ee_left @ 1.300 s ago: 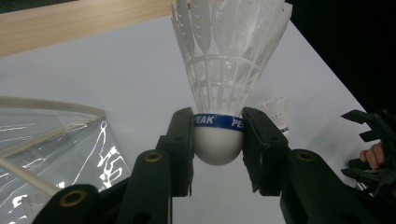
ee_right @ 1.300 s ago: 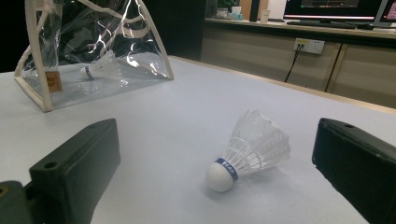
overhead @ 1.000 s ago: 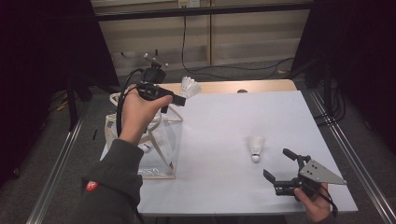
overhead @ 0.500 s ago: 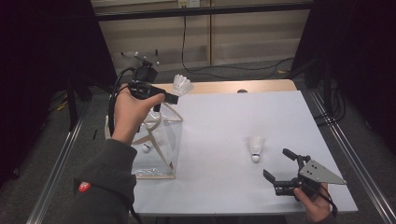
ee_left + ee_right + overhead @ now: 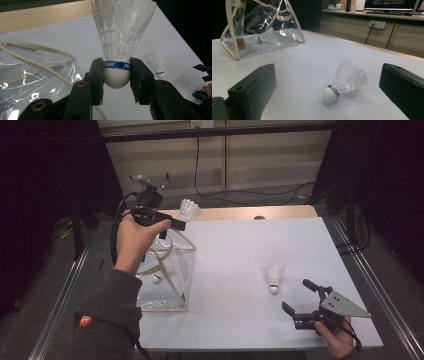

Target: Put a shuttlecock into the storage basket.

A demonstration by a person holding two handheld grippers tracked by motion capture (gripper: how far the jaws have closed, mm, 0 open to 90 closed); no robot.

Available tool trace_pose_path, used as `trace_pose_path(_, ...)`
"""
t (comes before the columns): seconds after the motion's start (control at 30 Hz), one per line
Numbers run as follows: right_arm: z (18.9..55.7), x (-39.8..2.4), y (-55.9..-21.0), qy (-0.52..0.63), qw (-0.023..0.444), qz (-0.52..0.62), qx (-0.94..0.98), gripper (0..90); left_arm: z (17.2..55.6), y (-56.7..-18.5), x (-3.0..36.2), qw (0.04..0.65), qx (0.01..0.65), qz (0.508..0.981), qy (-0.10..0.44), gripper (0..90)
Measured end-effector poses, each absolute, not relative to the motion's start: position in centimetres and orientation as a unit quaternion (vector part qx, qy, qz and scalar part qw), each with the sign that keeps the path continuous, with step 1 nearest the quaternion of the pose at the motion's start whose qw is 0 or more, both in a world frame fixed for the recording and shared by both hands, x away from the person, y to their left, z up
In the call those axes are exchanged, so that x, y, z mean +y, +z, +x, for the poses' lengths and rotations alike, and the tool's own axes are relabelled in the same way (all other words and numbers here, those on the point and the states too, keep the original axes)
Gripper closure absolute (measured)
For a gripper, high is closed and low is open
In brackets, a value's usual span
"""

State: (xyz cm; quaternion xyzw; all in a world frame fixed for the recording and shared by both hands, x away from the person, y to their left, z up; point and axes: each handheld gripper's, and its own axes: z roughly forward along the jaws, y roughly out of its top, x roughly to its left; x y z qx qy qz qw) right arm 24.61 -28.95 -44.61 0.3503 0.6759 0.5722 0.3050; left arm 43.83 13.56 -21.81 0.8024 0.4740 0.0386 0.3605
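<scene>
My left gripper [image 5: 181, 225] is raised above the open top of a clear plastic bag [image 5: 167, 275] at the table's left. It is shut on the white cork of a shuttlecock [image 5: 190, 210], whose feathers point up and away [image 5: 120, 37]; the jaws squeeze the cork just under its blue band. A second shuttlecock [image 5: 157, 278] lies inside the bag [image 5: 265, 36]. A third shuttlecock [image 5: 273, 278] lies on its side on the white table, just beyond my right gripper [image 5: 297, 295]. That gripper rests near the front right edge, open, with the shuttlecock [image 5: 347, 80] ahead of its wide-apart jaws.
The bag [image 5: 262, 25] has cream trim and handles and stands at the table's left edge. The white tabletop [image 5: 240, 250] has a wooden strip [image 5: 250, 213] along its far edge. Metal rails [image 5: 372, 285] run down both sides, and cables lie on the floor behind.
My left hand has drifted a little to the left with the shuttlecock, closer over the bag. The right gripper and the shuttlecock on the table have stayed put.
</scene>
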Motion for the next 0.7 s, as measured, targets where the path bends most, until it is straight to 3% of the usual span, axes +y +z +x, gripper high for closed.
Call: trace_pose_path(0.7,24.6,-29.0,-44.6,0.572,0.305,0.35,0.676,0.7,43.8,-21.6,14.9,0.359,0.483,0.797,0.046,65.3)
